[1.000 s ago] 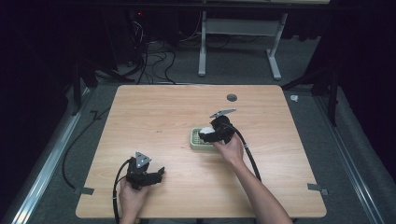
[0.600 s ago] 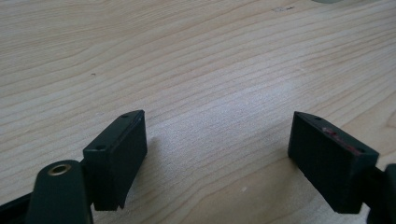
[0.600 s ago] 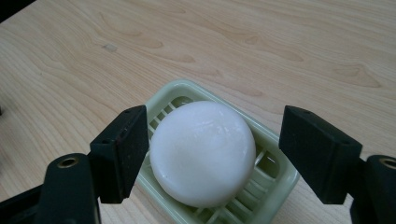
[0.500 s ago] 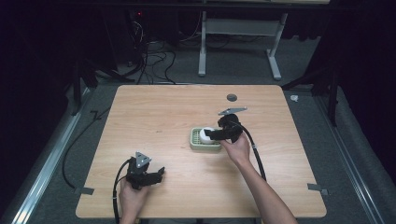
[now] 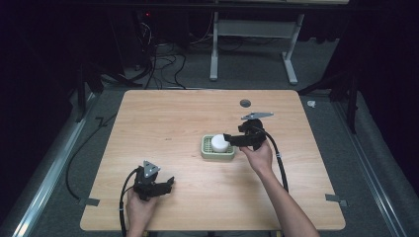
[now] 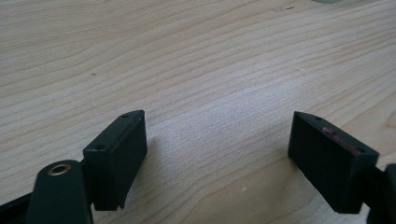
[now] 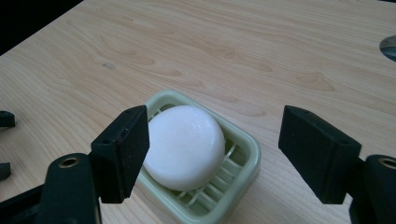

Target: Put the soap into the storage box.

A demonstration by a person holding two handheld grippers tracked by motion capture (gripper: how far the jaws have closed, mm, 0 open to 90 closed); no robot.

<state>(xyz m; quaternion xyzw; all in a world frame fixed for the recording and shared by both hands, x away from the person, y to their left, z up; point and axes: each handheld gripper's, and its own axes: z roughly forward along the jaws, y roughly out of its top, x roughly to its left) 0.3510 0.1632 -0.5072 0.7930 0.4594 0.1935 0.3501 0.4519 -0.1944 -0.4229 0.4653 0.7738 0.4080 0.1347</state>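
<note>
While the right claw (image 7: 212, 154) hangs spread just short of the white soap bar (image 7: 184, 145), nothing is pinched yet. One soap bar lies in one pale green soap dish (image 7: 243, 158) near the middle of the bench (image 5: 173, 118). By the look of it, either a grasp is still to come or the bar has just been set down. The left claw (image 6: 217, 154), also spread and empty, rests low over bare wood near the bench's front-left.
</note>
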